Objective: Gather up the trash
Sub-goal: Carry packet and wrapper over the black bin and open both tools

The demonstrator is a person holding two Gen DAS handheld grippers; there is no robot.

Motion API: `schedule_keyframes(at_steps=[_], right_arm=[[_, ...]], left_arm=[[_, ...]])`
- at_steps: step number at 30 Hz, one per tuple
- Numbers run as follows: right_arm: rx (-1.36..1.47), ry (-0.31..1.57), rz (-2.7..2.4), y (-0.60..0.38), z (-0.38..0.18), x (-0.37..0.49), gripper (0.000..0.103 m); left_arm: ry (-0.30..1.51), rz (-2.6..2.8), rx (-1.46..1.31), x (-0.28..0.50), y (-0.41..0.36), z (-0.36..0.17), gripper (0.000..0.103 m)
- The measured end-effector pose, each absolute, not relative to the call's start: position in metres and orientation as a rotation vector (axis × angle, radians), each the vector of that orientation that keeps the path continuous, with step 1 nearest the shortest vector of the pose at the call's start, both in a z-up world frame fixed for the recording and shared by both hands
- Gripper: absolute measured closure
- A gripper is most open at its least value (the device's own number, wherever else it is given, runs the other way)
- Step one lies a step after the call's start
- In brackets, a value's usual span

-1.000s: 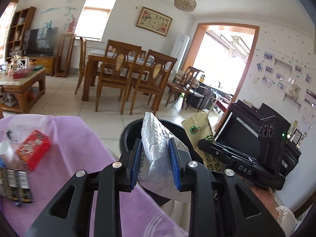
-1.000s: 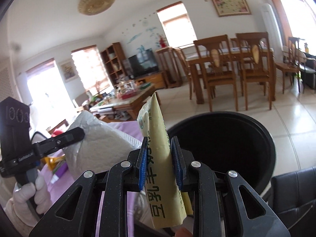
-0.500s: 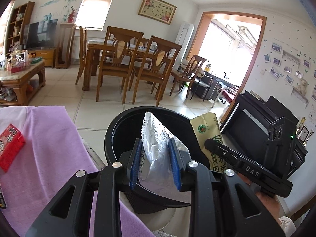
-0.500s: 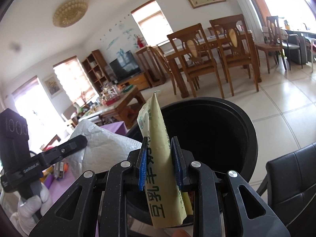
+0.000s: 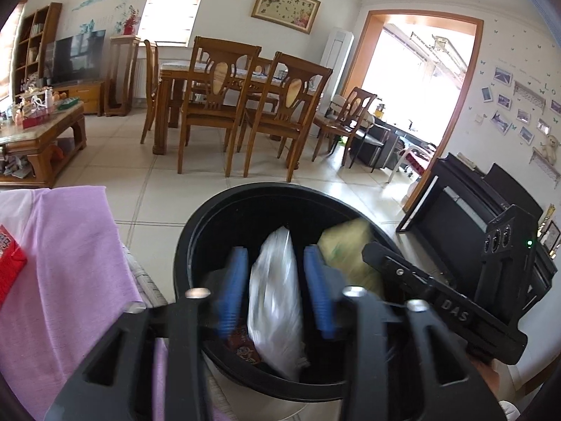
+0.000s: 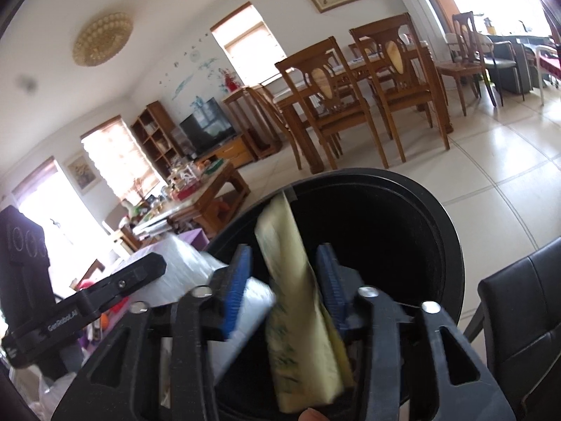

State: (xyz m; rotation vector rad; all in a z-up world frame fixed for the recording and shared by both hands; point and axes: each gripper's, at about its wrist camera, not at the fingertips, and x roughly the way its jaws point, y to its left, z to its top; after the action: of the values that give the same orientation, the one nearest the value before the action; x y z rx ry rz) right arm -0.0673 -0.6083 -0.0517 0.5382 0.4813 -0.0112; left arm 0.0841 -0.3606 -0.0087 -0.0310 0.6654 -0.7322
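A black round bin stands right below both grippers. In the left wrist view my left gripper hangs over the bin's mouth, its jaws opening. A crumpled silver-white wrapper, blurred, sits loose between the blue pads with a gap at each side. In the right wrist view my right gripper is also over the bin, jaws opening. A yellow-green packet with green print hangs tilted between its pads, no longer squeezed. The right gripper's black body shows beside the left one.
A purple cloth with a red packet lies left of the bin. A black piano stands to the right and a black leather chair is close by. Wooden dining chairs and a coffee table stand farther off on the tiled floor.
Both grippers have sunk closer over the bin. Both pairs of jaws have spread apart, and the silver wrapper and the yellow packet have slipped lower between the pads.
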Motion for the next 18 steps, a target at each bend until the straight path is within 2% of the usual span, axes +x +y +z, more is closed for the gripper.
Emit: schedule_keyframes(at_steps=[1, 2, 5, 6, 8, 9, 11, 13, 18], right_arm=[[0.54, 0.479, -0.015, -0.608, -0.052, -0.067, 0.044], [0.533, 0.478, -0.022, -0.606, -0.052, -0.067, 0.044], [0.518, 0.479, -0.027, -0.605, -0.052, -0.067, 0.044], [0.519, 0.477, -0.027, -0.604, -0.052, -0.067, 0.04], [0.518, 0.464, -0.039, -0.603, -0.05, -0.069, 0.024], [0.52, 0.455, -0.04, -0.605, -0.049, -0.07, 0.019], [0.522, 0.447, -0.037, -0.604, -0.046, -0.072, 0.016], [0.531, 0.44, -0.026, -0.605, -0.044, -0.073, 0.005], [0.53, 0.43, -0.035, -0.599, -0.036, -0.079, 0.005]], left_arm=[[0.651, -0.715, -0.034, 0.083, -0.359, -0.007, 0.034], [0.638, -0.708, -0.036, 0.082, -0.357, -0.006, 0.028], [0.61, -0.711, -0.023, 0.079, -0.355, -0.001, 0.024], [0.607, -0.711, -0.02, 0.079, -0.356, -0.001, 0.021], [0.592, -0.7, -0.008, 0.076, -0.357, 0.0, 0.012], [0.585, -0.702, -0.001, 0.075, -0.357, 0.0, 0.012], [0.57, -0.72, 0.017, 0.073, -0.359, 0.002, 0.008], [0.555, -0.724, 0.029, 0.068, -0.363, 0.003, 0.005], [0.524, -0.748, 0.097, 0.058, -0.372, 0.005, 0.005]])
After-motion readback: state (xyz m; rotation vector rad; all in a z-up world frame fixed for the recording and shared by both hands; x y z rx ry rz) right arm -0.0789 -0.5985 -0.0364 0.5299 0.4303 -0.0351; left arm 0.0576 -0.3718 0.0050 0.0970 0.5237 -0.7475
